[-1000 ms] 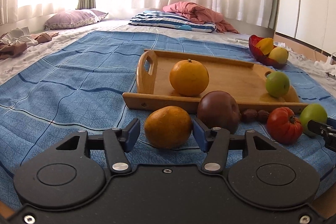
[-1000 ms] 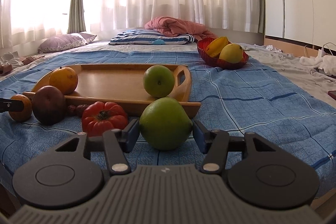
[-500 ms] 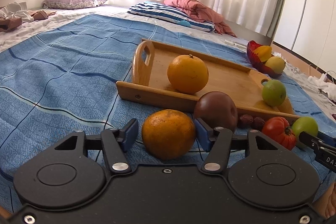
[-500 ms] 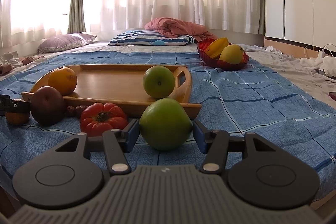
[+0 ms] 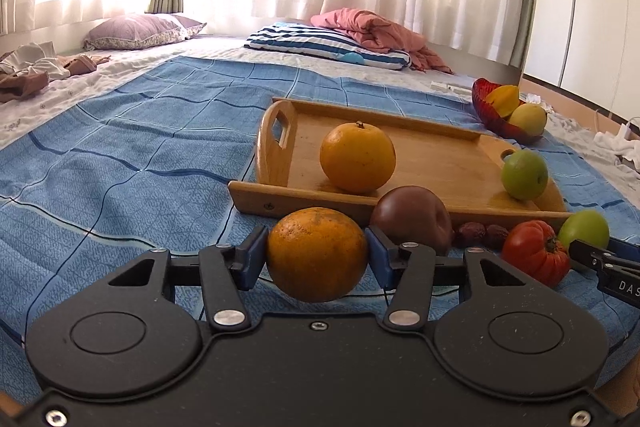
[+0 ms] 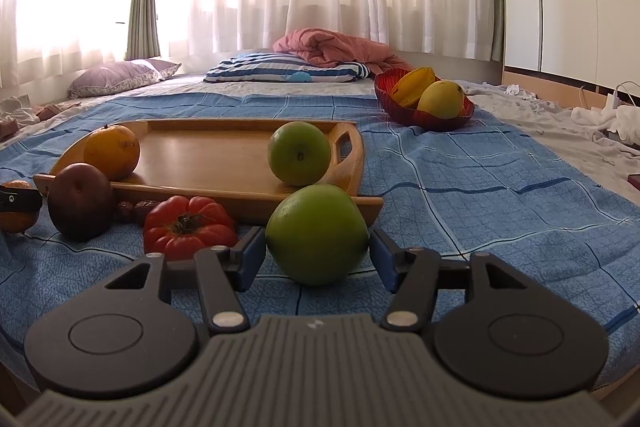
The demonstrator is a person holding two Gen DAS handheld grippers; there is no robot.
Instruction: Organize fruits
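In the left wrist view, the left gripper (image 5: 316, 254) fills the lower centre of the frame, and its blue-padded fingers (image 5: 253, 255) have just been closing: both pads now press the sides of a round, dimpled orange mandarin (image 5: 317, 254), which sits between them over the blue checked bedspread (image 5: 132, 163). Just behind it, right of centre, a dark maroon round fruit (image 5: 412, 219) lies against the front rail of a rectangular wooden tray with cut-out handles (image 5: 276, 143). On the tray, a smooth bright orange (image 5: 357, 157) stands near the left end and a small green apple (image 5: 524, 174) near the right handle. To the lower right, two small brown dates (image 5: 480, 231) and a ribbed red tomato (image 5: 534, 251) lie on the bedspread in front of the tray.

In the right wrist view, the right gripper (image 6: 317, 257) sits at lower centre. Its fingers (image 6: 386, 262) have just been opening; a large green apple (image 6: 317, 239) rests on the bedspread between them. The left pad is at or very near its skin, while a narrow gap shows at the right pad, so nothing is gripped. At the upper right, a red glass bowl (image 6: 424, 117) holds a yellow starfruit (image 6: 412, 86) and a yellow mango (image 6: 441, 99), well apart from the tray.
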